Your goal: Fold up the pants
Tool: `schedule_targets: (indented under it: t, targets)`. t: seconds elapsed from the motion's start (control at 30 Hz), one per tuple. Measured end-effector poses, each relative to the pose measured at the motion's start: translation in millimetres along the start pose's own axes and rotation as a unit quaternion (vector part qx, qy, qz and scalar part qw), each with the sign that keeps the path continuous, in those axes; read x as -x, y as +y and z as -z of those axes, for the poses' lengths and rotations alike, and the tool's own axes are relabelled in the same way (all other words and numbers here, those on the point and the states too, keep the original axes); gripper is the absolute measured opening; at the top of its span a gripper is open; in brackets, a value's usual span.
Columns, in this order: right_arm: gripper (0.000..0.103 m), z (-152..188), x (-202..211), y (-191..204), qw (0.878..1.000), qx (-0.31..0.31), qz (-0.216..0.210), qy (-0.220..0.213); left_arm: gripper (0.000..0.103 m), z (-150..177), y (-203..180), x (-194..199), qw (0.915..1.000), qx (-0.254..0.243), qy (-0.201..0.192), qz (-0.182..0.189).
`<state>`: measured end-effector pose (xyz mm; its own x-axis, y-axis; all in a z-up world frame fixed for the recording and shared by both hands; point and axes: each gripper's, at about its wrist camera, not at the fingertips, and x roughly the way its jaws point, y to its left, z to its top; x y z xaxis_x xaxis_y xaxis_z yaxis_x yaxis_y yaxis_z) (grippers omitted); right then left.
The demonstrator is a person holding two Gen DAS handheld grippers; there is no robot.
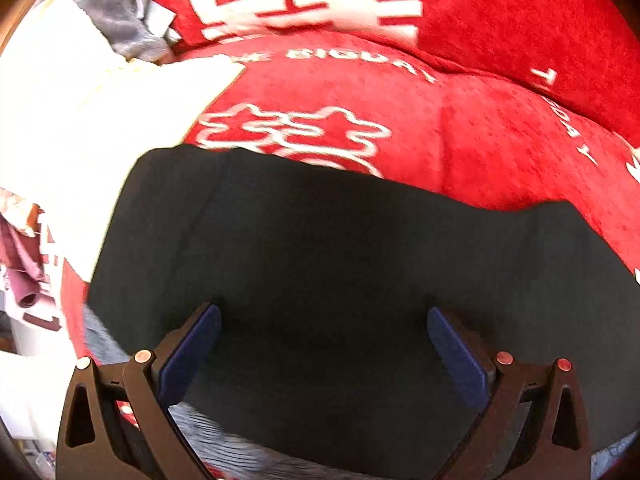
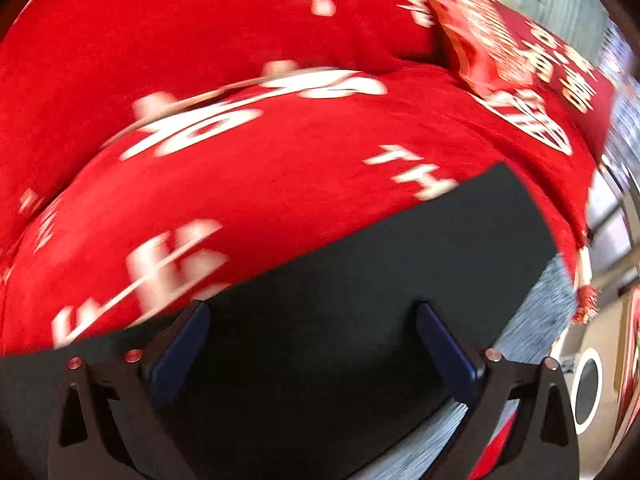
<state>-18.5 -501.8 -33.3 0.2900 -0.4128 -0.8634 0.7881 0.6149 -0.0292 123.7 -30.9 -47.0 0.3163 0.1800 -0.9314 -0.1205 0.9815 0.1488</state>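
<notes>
Red blanket with white lettering covers the whole surface, a white cloth sitting on its left side. Dark pants lie flat on top, pretty much in the middle. Left gripper hangs over them with jaws spread wide, nothing held. Right gripper is also wide apart, over the pants' right end, and that view is blurry.

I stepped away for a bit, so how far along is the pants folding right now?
The dark pants lie flat as a neat rectangle on the red blanket, so at least one fold looks done. Nothing is in hand: the left tongs and right tongs are both open above the cloth. Any further fold still remains.
</notes>
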Motion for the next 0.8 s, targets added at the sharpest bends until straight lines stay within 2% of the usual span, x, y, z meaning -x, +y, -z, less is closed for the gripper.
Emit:
schedule_targets:
  t: [0.1, 0.17, 0.23, 0.37, 0.47, 0.57, 0.63, 0.73, 0.8]
  targets:
    - [0.102, -18, -9, -23, 0.999, -0.024, 0.015, 0.015, 0.103, -4, 22, 3, 0.9994, 0.021, 0.0, 0.027]
    - [0.102, -20, -3, -24, 0.999, -0.026, 0.02, 0.023, 0.103, -8, 30, 7, 0.9992, 0.03, -0.011, 0.022]
    - [0.101, -10, 19, -9, 1.0, -0.01, 0.003, 0.005, 0.103, -13, 42, 8, 0.9987, 0.046, -0.024, 0.005]
    - [0.101, 35, 59, 59, 0.993, 0.096, -0.069, -0.023, 0.103, -19, 50, -4, 0.9973, 0.073, -0.006, -0.004]
    - [0.101, 86, 83, 126, 0.971, 0.211, -0.113, -0.028, 0.103, -22, 51, -10, 0.9975, 0.066, -0.015, -0.018]
    - [0.101, 120, 80, 158, 0.957, 0.264, -0.117, -0.003, 0.103, -17, 59, -15, 0.9982, 0.052, -0.02, -0.024]
    - [0.1, 125, 84, 153, 0.961, 0.246, -0.124, -0.018, 0.103, -5, 67, -11, 0.9987, 0.042, -0.027, -0.012]
    - [0.1, 127, 83, 140, 0.959, 0.245, -0.145, -0.005, 0.103, 19, 81, -7, 0.9982, 0.039, -0.043, 0.01]
    - [0.1, 129, 85, 129, 0.955, 0.26, -0.142, -0.01, 0.103, 30, 81, -2, 0.9981, 0.021, -0.058, 0.003]
